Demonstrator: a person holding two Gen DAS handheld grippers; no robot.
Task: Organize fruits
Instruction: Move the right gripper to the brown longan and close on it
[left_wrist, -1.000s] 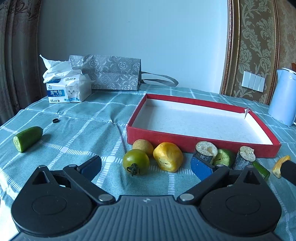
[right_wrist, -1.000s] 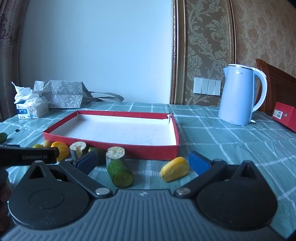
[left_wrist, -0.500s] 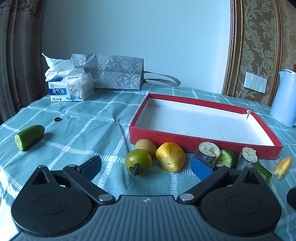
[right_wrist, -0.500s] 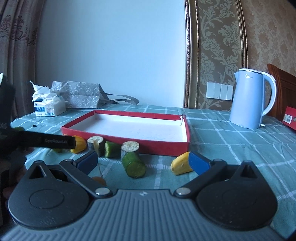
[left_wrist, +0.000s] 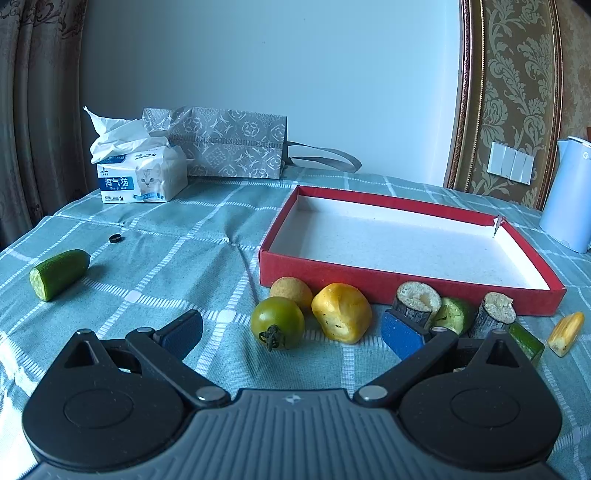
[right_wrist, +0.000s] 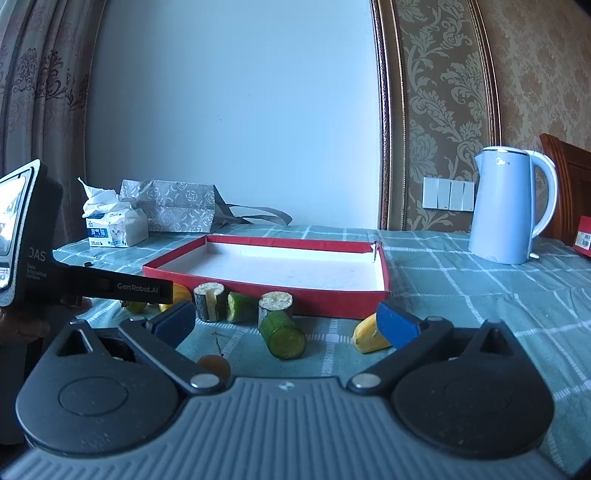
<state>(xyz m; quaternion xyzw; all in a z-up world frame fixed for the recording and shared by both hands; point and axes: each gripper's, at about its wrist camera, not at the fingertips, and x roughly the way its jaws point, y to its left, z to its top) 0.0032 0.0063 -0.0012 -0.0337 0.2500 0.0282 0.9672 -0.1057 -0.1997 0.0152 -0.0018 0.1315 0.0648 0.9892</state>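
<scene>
A red tray (left_wrist: 317, 271) with a white floor lies on the checked cloth. Along its near wall sit a green tomato (left_wrist: 277, 322), a small tan round fruit (left_wrist: 290, 290), a yellow chunk (left_wrist: 341, 317), two dark-skinned cane pieces (left_wrist: 417, 301), green cucumber bits (left_wrist: 452, 314) and a yellow wedge (left_wrist: 567, 332). My left gripper (left_wrist: 291, 334) is open just short of the tomato, holding nothing. My right gripper (right_wrist: 286, 321) is open too, with a cucumber piece (right_wrist: 282, 334) and a small brown fruit (right_wrist: 213, 365) between its fingers, untouched. The yellow wedge (right_wrist: 367, 336) lies by the right fingertip.
A cucumber half (left_wrist: 59, 273) lies alone at the left. A tissue pack (left_wrist: 142, 177) and a grey gift bag (left_wrist: 229, 146) stand at the back. A blue kettle (right_wrist: 511, 205) and a red box (right_wrist: 583, 236) are at the right. The left device (right_wrist: 33, 236) fills the right view's left edge.
Both grippers have pulled back and risen a little, so the tray and fruits look farther off. The right view has swung right, and the small brown fruit has come into sight.
</scene>
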